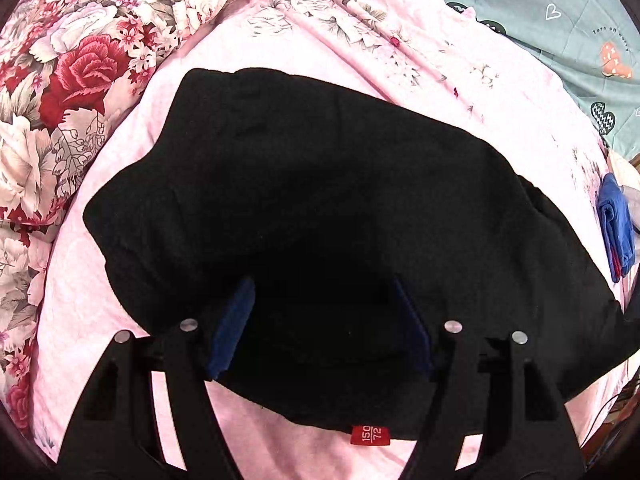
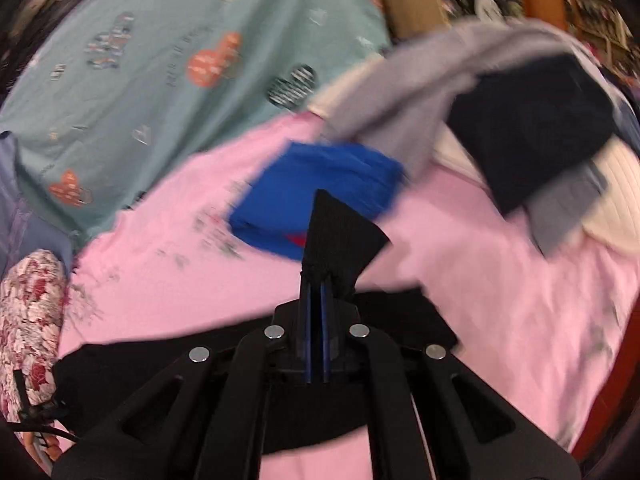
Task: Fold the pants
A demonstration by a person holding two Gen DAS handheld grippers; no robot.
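Note:
Black pants lie spread on the pink sheet, with a red size tag at the near edge. My left gripper is open, its blue pads low over the near part of the pants. My right gripper is shut on a corner of the black pants and holds it lifted above the sheet; more of the pants trails below the gripper.
A floral quilt lies at the left. A teal blanket lies beyond the sheet. Folded blue clothing sits on the sheet, also in the left wrist view. A pile of grey, black and white clothes is at the right.

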